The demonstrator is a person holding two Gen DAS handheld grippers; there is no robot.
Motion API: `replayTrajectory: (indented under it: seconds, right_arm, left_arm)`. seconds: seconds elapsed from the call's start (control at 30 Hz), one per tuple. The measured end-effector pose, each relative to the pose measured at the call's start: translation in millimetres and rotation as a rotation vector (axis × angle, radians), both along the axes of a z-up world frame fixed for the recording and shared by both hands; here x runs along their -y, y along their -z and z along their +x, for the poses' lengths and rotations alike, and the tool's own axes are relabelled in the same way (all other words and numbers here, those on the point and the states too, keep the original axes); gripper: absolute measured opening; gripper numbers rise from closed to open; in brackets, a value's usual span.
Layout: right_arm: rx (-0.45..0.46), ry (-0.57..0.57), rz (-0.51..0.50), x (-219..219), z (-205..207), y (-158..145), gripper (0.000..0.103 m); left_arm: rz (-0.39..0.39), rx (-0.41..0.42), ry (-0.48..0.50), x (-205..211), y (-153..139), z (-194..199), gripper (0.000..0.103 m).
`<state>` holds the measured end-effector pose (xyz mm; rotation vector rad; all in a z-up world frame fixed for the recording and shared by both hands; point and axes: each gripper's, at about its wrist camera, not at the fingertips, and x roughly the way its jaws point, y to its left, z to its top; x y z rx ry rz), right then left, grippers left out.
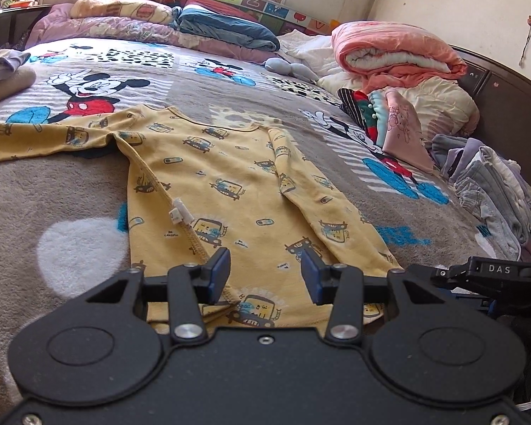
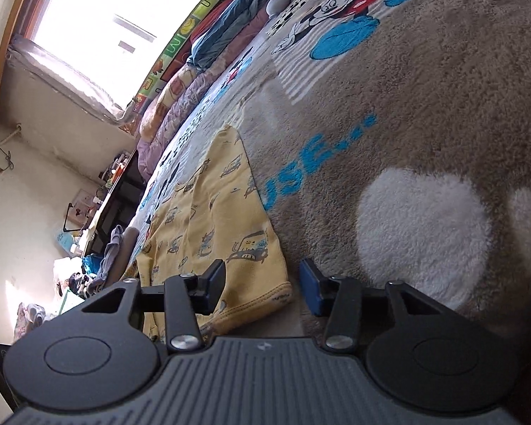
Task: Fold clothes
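A yellow long-sleeved child's shirt [image 1: 230, 177] printed with little cars lies flat on the Mickey Mouse blanket [image 1: 70, 191], with one sleeve spread to the left and the other folded down over its body. My left gripper [image 1: 266, 273] hovers open over the shirt's near hem, with no cloth pinched between its pads. In the right wrist view the camera is rolled sideways. My right gripper [image 2: 262, 283] is open, with the shirt's [image 2: 209, 219] hem corner lying between its fingers and the pads clear of it. From the left wrist view the right gripper [image 1: 442, 273] shows at the shirt's right corner.
Stacked folded clothes [image 1: 492, 191] and a pink top [image 1: 403, 131] sit along the right edge of the bed. A rolled pink quilt [image 1: 396, 53] and a blue blanket [image 1: 226, 24] lie at the far end. A beige folded item [image 1: 3, 83] is at far left, and a dark headboard [image 1: 506, 113] at right.
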<state>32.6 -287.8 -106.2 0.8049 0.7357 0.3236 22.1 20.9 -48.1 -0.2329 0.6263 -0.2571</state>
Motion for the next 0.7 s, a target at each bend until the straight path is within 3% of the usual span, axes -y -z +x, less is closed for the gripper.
replayTrajectory:
  seconds: [0.07,0.17,0.3,0.37,0.47,0.5,0.57,0.63,0.7]
  right_arm:
    - [0.019,0.023,-0.048,-1.0,-0.5,-1.8,0.015]
    - [0.062,0.032,-0.036,3.9,0.4,-6.2,0.004]
    - [0.103,0.024,-0.041,5.2,2.7,-13.9,0.003]
    - [0.091,0.033,-0.060,7.4,3.7,-16.2,0.004]
    - [0.045,0.035,-0.022,13.4,1.4,-10.7,0.016]
    - [0.033,0.038,-0.024,13.8,0.1,-9.2,0.030]
    - [0.005,0.026,-0.005,13.2,-0.8,-5.9,0.044]
    - [-0.012,0.007,-0.002,10.3,-2.9,-5.1,0.042]
    - [-0.028,-0.010,-0.010,6.2,-6.1,-3.5,0.029]
  left_arm:
    - [-0.004,-0.004,-0.004,-0.5,1.0,2.6,0.042]
    - [-0.009,-0.004,-0.011,-1.6,1.4,4.5,0.042]
    - [-0.020,-0.005,-0.009,-2.8,2.3,5.1,0.042]
    - [-0.024,-0.008,-0.007,-3.5,3.1,5.7,0.042]
    - [-0.037,-0.009,-0.007,-5.2,3.2,6.0,0.042]
    - [-0.043,-0.009,-0.006,-5.7,3.1,6.5,0.042]
    - [-0.053,-0.009,-0.006,-6.5,2.7,8.2,0.042]
    - [-0.066,-0.012,-0.003,-6.5,2.7,10.6,0.042]
    - [-0.073,-0.015,0.004,-4.5,3.1,12.9,0.042]
